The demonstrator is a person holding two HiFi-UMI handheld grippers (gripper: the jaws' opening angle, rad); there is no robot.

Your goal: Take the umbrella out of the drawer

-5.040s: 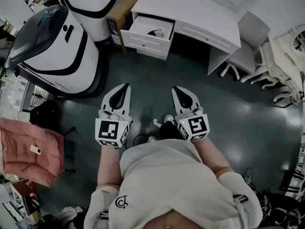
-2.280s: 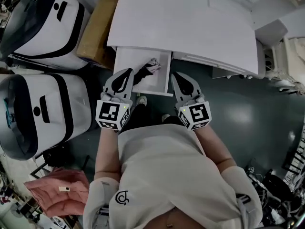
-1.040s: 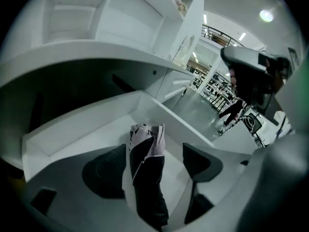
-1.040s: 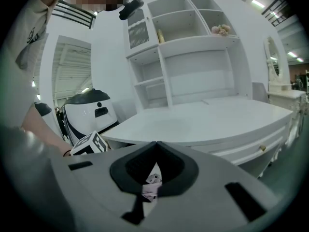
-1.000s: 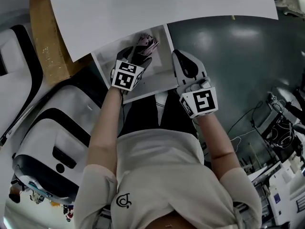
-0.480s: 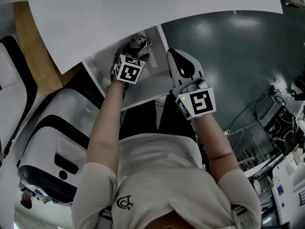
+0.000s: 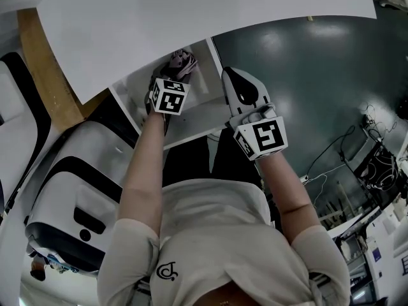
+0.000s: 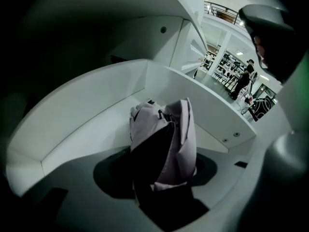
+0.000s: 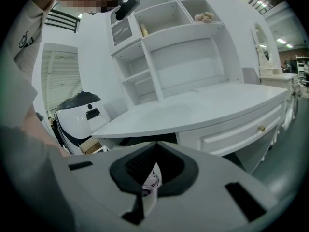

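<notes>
white counter (image 7: 191, 18) is overhanging the open drawer (image 7: 203, 110), where the folded umbrella (image 8: 166, 129) is lying on the drawer floor; left hand-held gripper (image 8: 159, 170) is reaching into the drawer, its jaws having just been closing on the umbrella, pads appearing to press its sides; right hand-held gripper (image 7: 233, 80) is hovering by the drawer front, jaws together, empty. step in hand: grasping; the next move is calling for a firm hold, then a lift clear of the drawer walls
</notes>
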